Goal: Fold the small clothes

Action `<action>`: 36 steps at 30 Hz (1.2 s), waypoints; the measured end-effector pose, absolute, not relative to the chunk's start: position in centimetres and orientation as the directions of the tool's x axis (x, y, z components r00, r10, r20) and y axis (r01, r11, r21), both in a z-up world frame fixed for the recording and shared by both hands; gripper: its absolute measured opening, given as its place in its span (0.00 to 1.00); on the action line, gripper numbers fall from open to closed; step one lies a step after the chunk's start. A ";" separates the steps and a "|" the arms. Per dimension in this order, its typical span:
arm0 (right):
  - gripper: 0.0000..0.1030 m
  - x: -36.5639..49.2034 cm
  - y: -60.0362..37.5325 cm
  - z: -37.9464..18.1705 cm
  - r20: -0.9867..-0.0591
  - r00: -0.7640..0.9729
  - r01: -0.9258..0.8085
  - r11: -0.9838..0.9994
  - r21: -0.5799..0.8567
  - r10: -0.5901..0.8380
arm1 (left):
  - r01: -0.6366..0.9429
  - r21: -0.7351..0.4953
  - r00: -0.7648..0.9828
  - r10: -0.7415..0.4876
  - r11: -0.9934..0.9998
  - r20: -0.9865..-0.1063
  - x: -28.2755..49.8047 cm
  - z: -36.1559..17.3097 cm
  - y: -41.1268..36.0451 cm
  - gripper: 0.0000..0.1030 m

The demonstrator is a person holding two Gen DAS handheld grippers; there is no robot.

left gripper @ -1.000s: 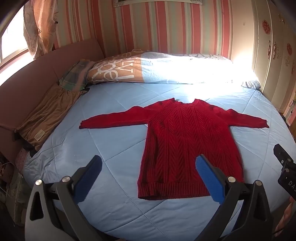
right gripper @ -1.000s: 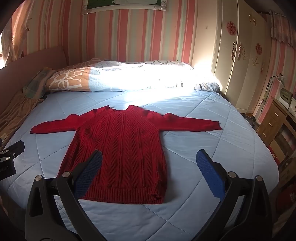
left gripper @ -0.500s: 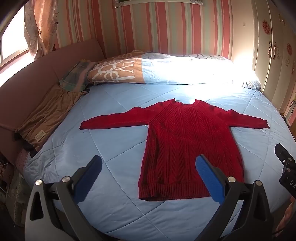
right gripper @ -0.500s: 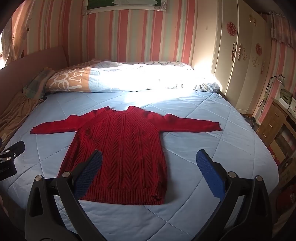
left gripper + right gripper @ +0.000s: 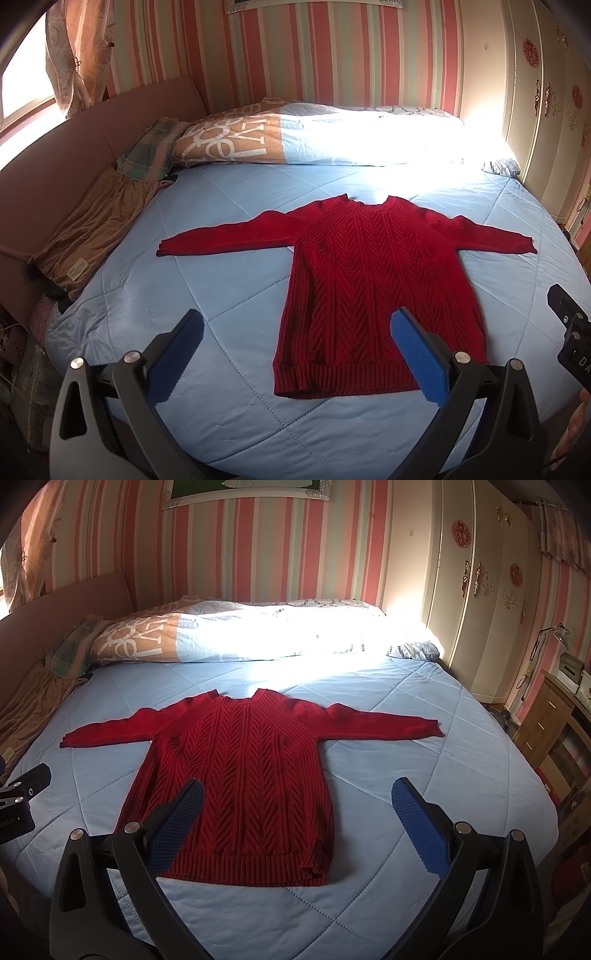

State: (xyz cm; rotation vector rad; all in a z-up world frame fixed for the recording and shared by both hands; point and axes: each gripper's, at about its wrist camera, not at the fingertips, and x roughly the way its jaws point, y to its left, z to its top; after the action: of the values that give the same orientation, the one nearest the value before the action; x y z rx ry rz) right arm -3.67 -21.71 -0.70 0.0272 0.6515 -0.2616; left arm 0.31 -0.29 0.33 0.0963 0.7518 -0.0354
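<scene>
I see a red sweater (image 5: 369,288) lying flat on the bed (image 5: 229,295), front side up. Both sleeves are stretched out to the sides. Its neck points to the far edge of the bed, where a rolled-up blanket (image 5: 295,140) lies. Its bottom hem is close to the near edge.

My left gripper (image 5: 295,354) is up in the air over the near edge of the bed. Its two blue fingers (image 5: 417,358) are wide apart and hold nothing. The sweater's hem sits between them and a bit to the right.

My right gripper (image 5: 295,830) is also above the near edge, with its fingers wide apart and nothing in them. Its left finger (image 5: 177,827) is in front of the sweater's lower left part.

A brown cloth (image 5: 92,229) lies along the left edge of the bed.
</scene>
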 end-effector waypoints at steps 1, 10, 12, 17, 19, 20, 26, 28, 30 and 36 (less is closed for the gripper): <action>0.97 -3.7 -21.7 -0.7 -0.603 0.763 0.249 0.967 -0.057 -0.233 | 0.067 0.075 0.730 0.003 0.995 -0.683 0.3 0.3 -0.3 0.99; 0.97 -3.5 -21.8 -0.8 -0.605 0.762 0.249 0.967 -0.056 -0.232 | 0.065 0.074 0.729 0.003 0.995 -0.685 0.3 0.3 -0.2 0.99; 0.97 -3.5 -21.8 -0.8 -0.604 0.762 0.250 0.967 -0.056 -0.232 | 0.067 0.073 0.729 0.001 0.995 -0.685 0.2 0.1 -0.3 0.99; 0.97 -3.5 -21.8 -0.9 -0.604 0.762 0.251 0.966 -0.058 -0.234 | 0.068 0.072 0.729 0.000 0.995 -0.684 0.1 0.0 -0.4 0.99; 0.97 -3.6 -21.8 -0.9 -0.604 0.762 0.251 0.966 -0.056 -0.233 | 0.069 0.071 0.729 -0.002 0.995 -0.684 0.0 0.0 -0.4 0.99; 0.97 -3.6 -21.8 -0.9 -0.604 0.762 0.251 0.966 -0.056 -0.233 | 0.070 0.071 0.730 -0.003 0.995 -0.684 0.0 -0.1 -0.4 0.99; 0.97 -3.6 -21.8 -0.9 -0.603 0.762 0.249 0.967 -0.062 -0.235 | 0.072 0.066 0.727 -0.007 0.995 -0.687 -0.1 -0.4 -0.3 0.99; 0.97 -3.6 -21.8 -0.9 -0.603 0.762 0.248 0.967 -0.064 -0.236 | 0.074 0.064 0.726 -0.009 0.995 -0.688 -0.2 -0.6 -0.3 0.99; 0.97 -3.7 -21.8 -1.0 -0.604 0.761 0.249 0.966 -0.065 -0.237 | 0.076 0.065 0.726 -0.010 0.995 -0.687 -0.2 -0.6 -0.3 0.99; 0.97 -3.7 -21.8 -0.9 -0.603 0.761 0.249 0.966 -0.065 -0.237 | 0.079 0.063 0.726 -0.015 0.995 -0.687 -0.1 -0.5 -0.3 0.99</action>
State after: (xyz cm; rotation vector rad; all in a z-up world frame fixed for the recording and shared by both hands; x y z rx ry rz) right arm -3.67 -21.79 -0.95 0.0191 0.6540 -0.2642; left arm -0.11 -0.29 -0.46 0.0899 0.7562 -0.0519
